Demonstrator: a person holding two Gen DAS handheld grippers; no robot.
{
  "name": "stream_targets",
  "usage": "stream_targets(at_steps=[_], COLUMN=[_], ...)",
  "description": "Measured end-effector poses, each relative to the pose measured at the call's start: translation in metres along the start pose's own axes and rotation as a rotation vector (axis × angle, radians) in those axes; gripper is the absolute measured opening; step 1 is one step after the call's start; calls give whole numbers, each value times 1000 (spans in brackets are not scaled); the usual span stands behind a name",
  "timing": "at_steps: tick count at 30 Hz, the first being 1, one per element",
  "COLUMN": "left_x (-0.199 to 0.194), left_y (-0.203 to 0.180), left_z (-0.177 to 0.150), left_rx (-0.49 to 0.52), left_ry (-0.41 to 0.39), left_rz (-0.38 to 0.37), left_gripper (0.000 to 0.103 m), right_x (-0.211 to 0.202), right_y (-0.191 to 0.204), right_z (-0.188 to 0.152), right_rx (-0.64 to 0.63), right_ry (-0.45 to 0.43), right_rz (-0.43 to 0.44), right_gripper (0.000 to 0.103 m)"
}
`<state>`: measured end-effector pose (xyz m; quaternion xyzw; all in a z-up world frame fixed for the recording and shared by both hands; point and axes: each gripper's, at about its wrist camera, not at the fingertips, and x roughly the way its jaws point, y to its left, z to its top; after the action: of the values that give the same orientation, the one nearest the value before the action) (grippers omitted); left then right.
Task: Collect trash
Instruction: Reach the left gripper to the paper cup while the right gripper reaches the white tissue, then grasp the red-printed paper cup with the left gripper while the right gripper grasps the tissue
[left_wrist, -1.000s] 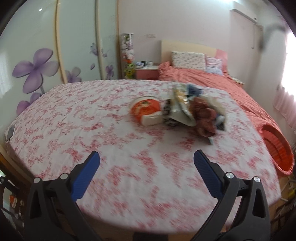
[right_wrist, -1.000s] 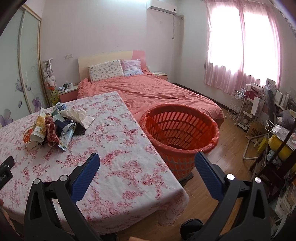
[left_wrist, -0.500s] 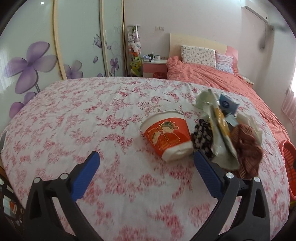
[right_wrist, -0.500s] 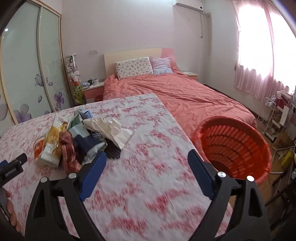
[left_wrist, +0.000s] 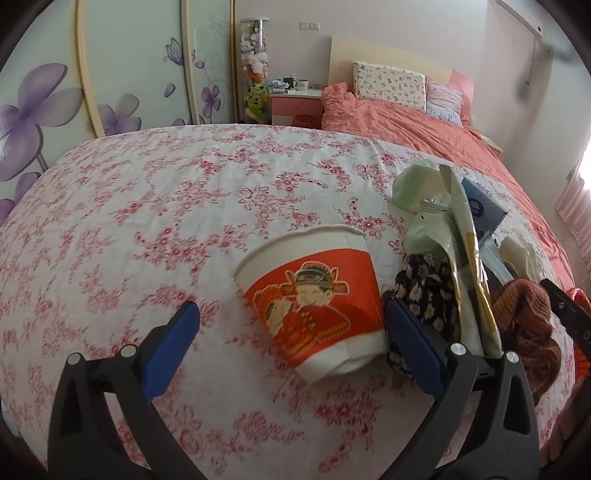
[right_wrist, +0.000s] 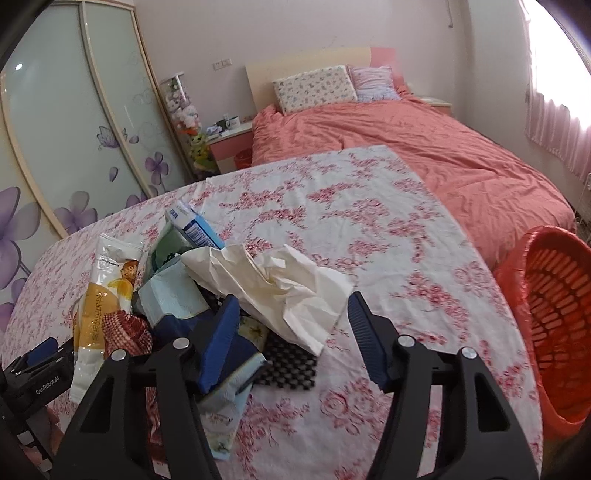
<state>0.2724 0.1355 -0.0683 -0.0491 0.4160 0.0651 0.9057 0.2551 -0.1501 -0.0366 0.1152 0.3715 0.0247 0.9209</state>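
A red and white paper cup lies on its side on the floral tablecloth. My left gripper is open, with the cup's base between its fingers. A trash pile sits to the cup's right: snack bags, a blue carton, a brown rag. In the right wrist view my right gripper is open around the lower edge of a crumpled cream paper. A yellow bag, blue carton and black mesh lie close by. My left gripper shows at far left.
An orange laundry basket stands on the floor past the table's right edge. A bed with a coral cover lies behind the table. A wardrobe with purple flowers and a nightstand stand at the back.
Both grippers have moved forward to the trash pile. The left one has come up around the cup. The right one has swung left from the basket to the crumpled paper.
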Motion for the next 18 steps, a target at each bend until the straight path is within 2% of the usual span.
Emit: stream_targets(at_steps=[4, 7, 11, 16, 18], left_x=[11, 21, 31, 32, 32], left_y=[-4, -2, 8, 21, 23], left_z=[3, 6, 7, 8, 8], left_rx=[22, 14, -9, -10, -8], left_ry=[12, 40, 75, 71, 70], left_rz=[11, 5, -7, 11, 12], left_gripper=[97, 90, 81, 81, 80], right_x=[12, 16, 25, 19, 18], right_y=[3, 4, 0, -13, -17], right_z=[2, 3, 5, 9, 10], right_rx=[-18, -22, -12, 46, 59], right_ry=[26, 37, 59, 51, 53], right_rz=[-3, -3, -2, 10, 21], right_gripper=[61, 61, 46, 28, 25])
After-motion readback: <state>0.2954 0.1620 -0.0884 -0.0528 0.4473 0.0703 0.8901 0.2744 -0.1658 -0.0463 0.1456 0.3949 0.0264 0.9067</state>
